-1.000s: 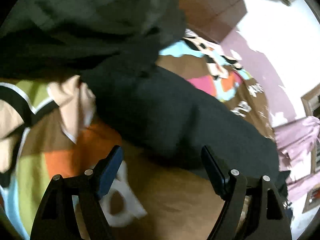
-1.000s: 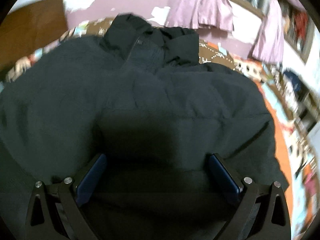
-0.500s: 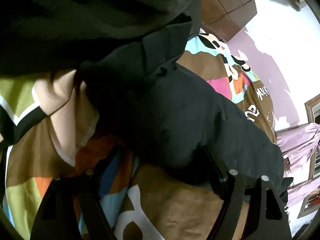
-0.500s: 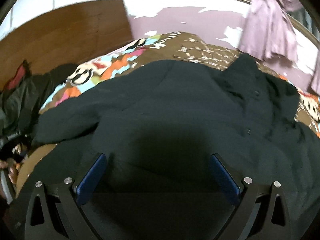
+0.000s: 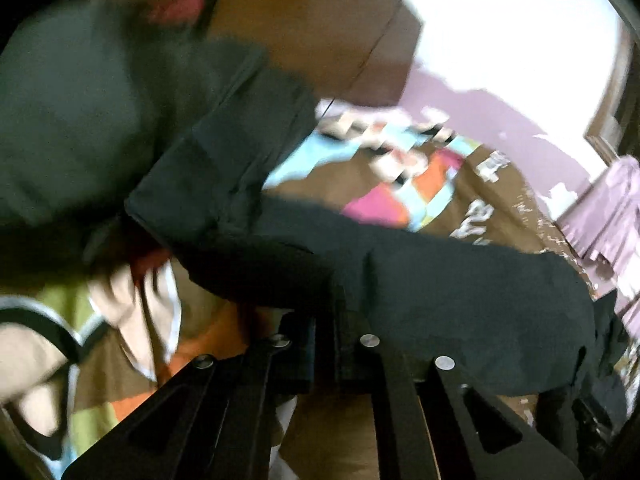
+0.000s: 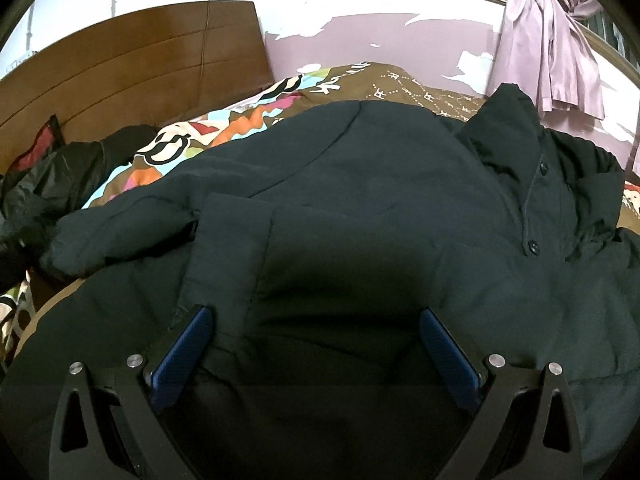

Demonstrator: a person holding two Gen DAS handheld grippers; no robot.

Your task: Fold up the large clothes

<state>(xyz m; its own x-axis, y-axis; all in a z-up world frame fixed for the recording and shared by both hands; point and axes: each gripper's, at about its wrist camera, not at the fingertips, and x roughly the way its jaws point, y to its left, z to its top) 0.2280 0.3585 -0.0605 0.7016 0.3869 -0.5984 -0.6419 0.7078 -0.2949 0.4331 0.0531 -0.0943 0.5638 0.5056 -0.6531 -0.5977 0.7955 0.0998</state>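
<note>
A large black padded jacket (image 6: 380, 200) lies spread on a bed with a colourful patterned cover (image 6: 240, 120). Its buttoned collar (image 6: 532, 184) is at the far right and one sleeve (image 6: 120, 232) stretches left. My right gripper (image 6: 316, 340) is open just above the jacket's front panel, holding nothing. In the left wrist view my left gripper (image 5: 326, 320) is shut on the jacket sleeve (image 5: 440, 296), which runs from the jaws to the right over the bed cover (image 5: 400, 188). The view is blurred by motion.
A wooden headboard (image 6: 132, 64) stands at the back left. Another dark garment (image 6: 52, 176) is heaped near it, also in the left wrist view (image 5: 80, 112). A mauve cloth (image 6: 556, 52) hangs by the window at right. A pale cloth (image 5: 132, 320) lies on the cover.
My left gripper has closed on the jacket sleeve; it was open around it before. My right gripper has swung its view left across the jacket and stays open.
</note>
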